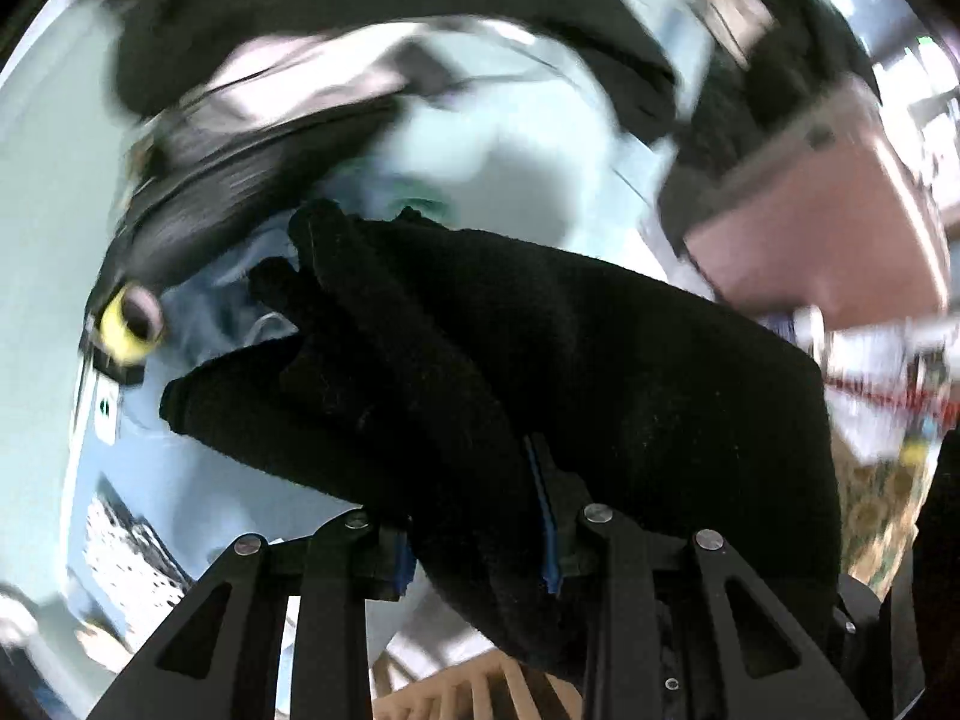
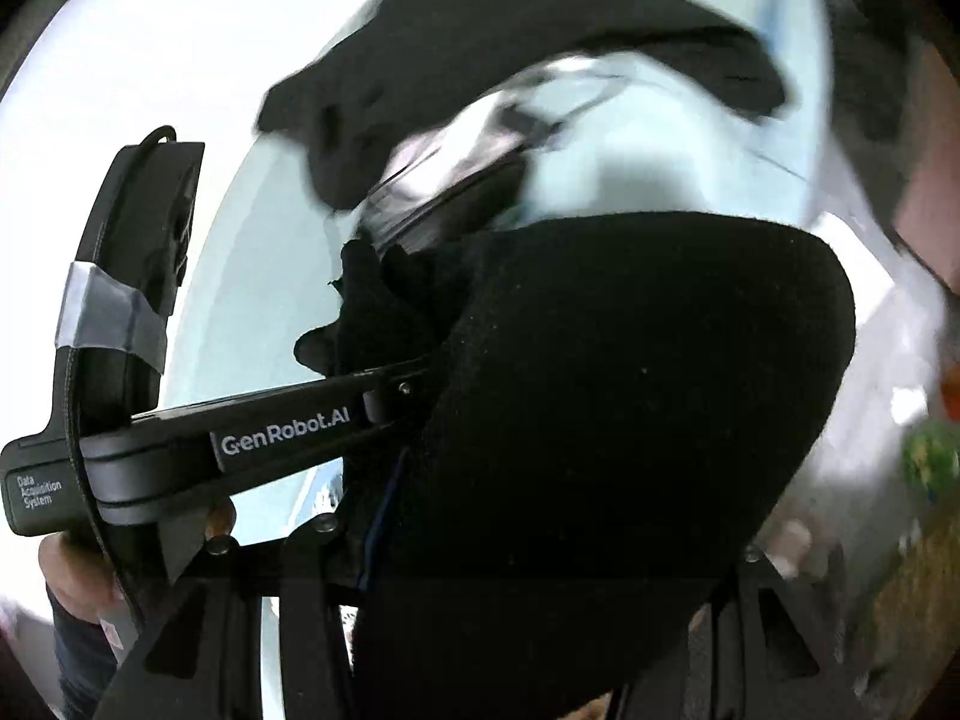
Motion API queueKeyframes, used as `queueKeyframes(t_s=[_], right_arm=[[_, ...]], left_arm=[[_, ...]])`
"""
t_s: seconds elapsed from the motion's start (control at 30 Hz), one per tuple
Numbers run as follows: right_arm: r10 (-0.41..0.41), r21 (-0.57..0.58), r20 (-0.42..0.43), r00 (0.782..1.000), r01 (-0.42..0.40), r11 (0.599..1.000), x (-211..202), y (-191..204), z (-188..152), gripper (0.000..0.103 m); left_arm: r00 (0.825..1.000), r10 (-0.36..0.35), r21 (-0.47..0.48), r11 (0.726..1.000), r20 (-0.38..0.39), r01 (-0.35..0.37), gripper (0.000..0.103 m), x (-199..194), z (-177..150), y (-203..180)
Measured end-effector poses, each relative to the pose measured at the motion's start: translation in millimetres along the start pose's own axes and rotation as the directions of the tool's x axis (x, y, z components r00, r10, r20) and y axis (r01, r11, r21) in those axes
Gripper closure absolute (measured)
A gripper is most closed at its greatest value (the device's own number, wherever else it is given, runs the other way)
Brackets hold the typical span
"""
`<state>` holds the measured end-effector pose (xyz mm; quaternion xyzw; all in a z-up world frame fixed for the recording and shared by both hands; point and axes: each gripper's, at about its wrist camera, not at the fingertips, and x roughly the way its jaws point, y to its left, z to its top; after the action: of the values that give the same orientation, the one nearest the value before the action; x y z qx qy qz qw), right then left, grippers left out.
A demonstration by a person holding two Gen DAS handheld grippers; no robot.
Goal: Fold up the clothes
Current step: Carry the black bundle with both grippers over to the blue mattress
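Clearly, both grippers are carrying one piece of black knit cloth (image 1: 540, 372) through the air above a pale blue table (image 1: 42, 192), and the blurred background suggests the carry is quick. On the left wrist view the left gripper (image 1: 480, 546) is clamping a thick bunch of that cloth, with the fabric filling the gap between its blue-edged pads and draping forward over the fingers. On the right wrist view the right gripper (image 2: 540, 546) is likewise gripping a broad fold of the same dark cloth, which is billowing up and hiding most of the jaws; the left gripper's body (image 2: 180, 438), with a hand (image 2: 72, 570) around its handle, is crossing the frame on the left side. Further off on the table more dark clothing (image 2: 540, 48) and a grey-and-white garment (image 1: 288, 90) are lying in a loose heap, too smeared to sort out. By my reading, the step in hand is lifting and carrying the garment, not yet folding it. Next, the move is likely calling for both grips holding firm while the cloth is spread taut and lowered flat onto a bare stretch of table, clear of the heap, before any crease is laid.
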<state>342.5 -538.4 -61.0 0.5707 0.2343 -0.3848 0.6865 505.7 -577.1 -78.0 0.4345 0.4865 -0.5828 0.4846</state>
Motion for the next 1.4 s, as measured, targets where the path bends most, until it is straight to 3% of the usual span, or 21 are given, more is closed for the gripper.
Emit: queueKeyframes(t_s=[0.17,0.5,0.8,0.97,1.03,1.17,1.3,1.4], right_arm=[[0.019,-0.167,-0.051,0.999,-0.028,0.986,54.3,48.0,-14.2,0.05],[-0.007,-0.406,-0.207,0.978,-0.08,0.91,150.3,109.9,-56.9,0.05],[-0.11,-0.493,-0.276,0.955,-0.042,0.869,207.1,96.9,-86.7,0.05],[-0.176,-0.558,-0.291,0.941,-0.017,0.83,219.9,106.3,-96.7,0.05],[-0.208,-0.603,-0.278,0.938,-0.002,0.798,217.0,115.7,-99.1,0.05],[-0.255,-0.687,-0.163,0.953,0.076,0.723,174.8,139.2,-79.7,0.05],[-0.208,-0.662,-0.04,0.977,0.13,0.738,103.0,153.5,-37.5,0.05],[-0.202,-0.659,0.047,0.978,0.183,0.729,53.9,167.1,-14.7,0.05]], left_arm=[[0.992,-0.034,-0.119,0.992,0.124,0.049,0.07,2.5,-37.6,80.6],[0.986,-0.033,-0.323,0.943,0.161,0.084,0.07,39.6,-95.5,196.1],[0.986,-0.047,-0.406,0.907,0.16,0.109,0.07,99.7,-131.2,232.4],[0.982,-0.029,-0.455,0.884,0.188,0.113,0.07,108.3,-148.2,240.2],[0.978,-0.06,-0.455,0.878,0.198,0.146,0.07,99.3,-147.0,237.5],[0.957,-0.109,-0.396,0.893,0.269,0.214,0.07,55.8,-116.8,214.4],[0.918,-0.114,-0.27,0.936,0.38,0.228,0.07,-12.3,-78.8,175.6],[0.874,-0.152,-0.182,0.948,0.462,0.261,0.07,-53.0,-61.9,155.3]])
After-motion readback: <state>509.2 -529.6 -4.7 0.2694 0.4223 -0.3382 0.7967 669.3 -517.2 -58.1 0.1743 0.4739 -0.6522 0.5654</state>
